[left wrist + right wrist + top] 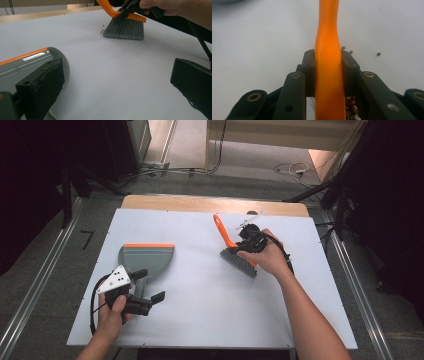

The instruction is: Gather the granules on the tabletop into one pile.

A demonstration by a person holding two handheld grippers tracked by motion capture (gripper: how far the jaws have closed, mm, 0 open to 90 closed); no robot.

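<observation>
right tool pinching brush handle, beans under bristles; dustpan well left, beside spread left tool.

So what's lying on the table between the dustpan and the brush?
Nothing: the high view shows only bare white table between the dustpan and the brush.

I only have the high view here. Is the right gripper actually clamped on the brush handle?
Observer: Yes. In the right gripper view the right gripper has both jaws pressed against the orange brush handle.
Operator: Anything on the table near the bristles?
Observer: A few small beans lie loose beside the handle, and a cluster of red ones sits under the jaws.
Operator: And the left one?
Observer: In the left gripper view the left gripper stands open, its jaws wide apart, one beside the dustpan.
</observation>
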